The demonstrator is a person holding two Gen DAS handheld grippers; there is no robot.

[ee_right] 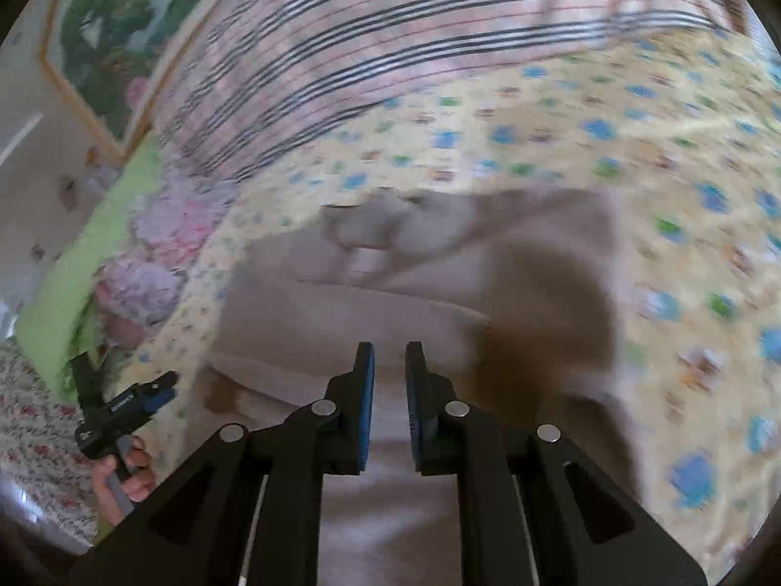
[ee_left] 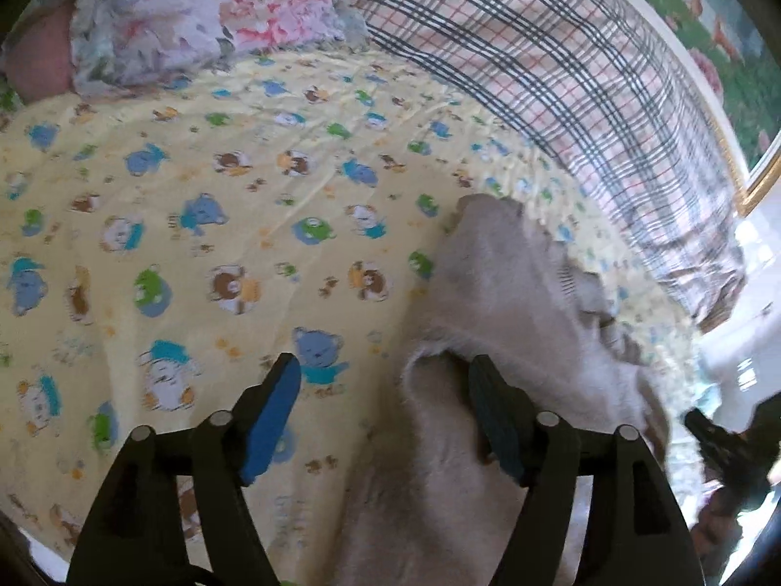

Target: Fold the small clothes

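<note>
A beige garment [ee_left: 493, 283] lies rumpled on a yellow bear-print sheet [ee_left: 195, 185]. My left gripper [ee_left: 384, 361] stands wide open. The garment's near edge lies bunched against the inside of its right finger [ee_left: 493, 415], and no pad presses on it. In the right wrist view the same beige garment [ee_right: 439, 263] spreads out in folds under my right gripper [ee_right: 390, 349]. Its jaws stand a narrow gap apart with nothing pinched, and the cloth shows through the gap below them. This view is blurred.
A plaid blanket [ee_left: 561, 73] is heaped along the far side of the bed. Floral fabric [ee_left: 171, 14] lies at the far left. A framed painting [ee_left: 732, 49] leans behind. A green cloth [ee_right: 88, 244] lies beside the sheet. A hand [ee_right: 127, 478] grips the other tool.
</note>
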